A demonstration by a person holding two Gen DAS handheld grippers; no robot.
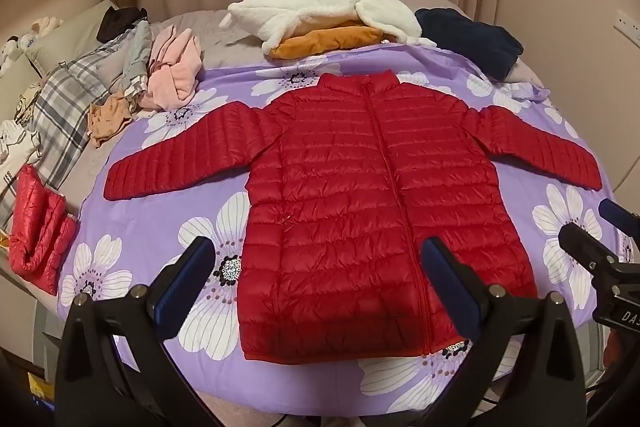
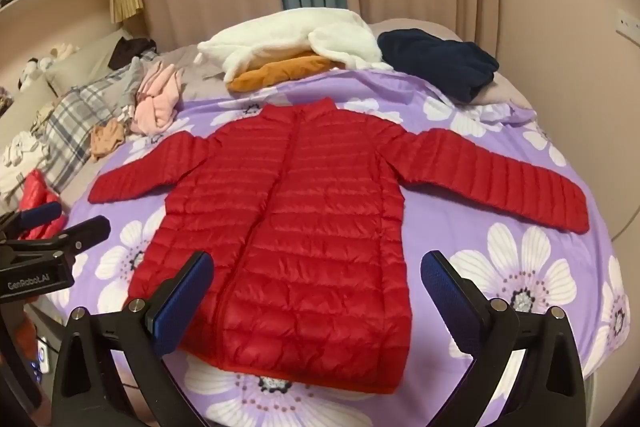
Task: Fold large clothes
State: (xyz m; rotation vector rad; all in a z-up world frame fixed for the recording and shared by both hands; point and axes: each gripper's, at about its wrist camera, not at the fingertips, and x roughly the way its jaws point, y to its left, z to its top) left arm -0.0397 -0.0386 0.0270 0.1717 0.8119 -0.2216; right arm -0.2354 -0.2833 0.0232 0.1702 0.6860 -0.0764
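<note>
Left gripper [image 1: 316, 281]: spread wide, empty, hovering at lower centre over the hem.
Right gripper [image 2: 316, 291]: spread wide, empty, lower centre.
Red quilted puffer jacket [image 1: 360, 207]: flat mid-frame on purple flowered sheet [image 1: 160, 223], sleeves out.
Handling: probably light, soft, springy, slick shell.
Hold: likely cuffs or hem corners.

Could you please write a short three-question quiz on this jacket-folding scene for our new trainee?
1. True or false: the red puffer jacket lies flat with both sleeves spread out.
2. Which garment tops the pile beyond the collar: A) white fleece B) plaid shirt C) pink top?
3. Fill in: the left gripper and right gripper both stand ____ and hold nothing.

Key: 1 true; 2 A; 3 open.
</note>
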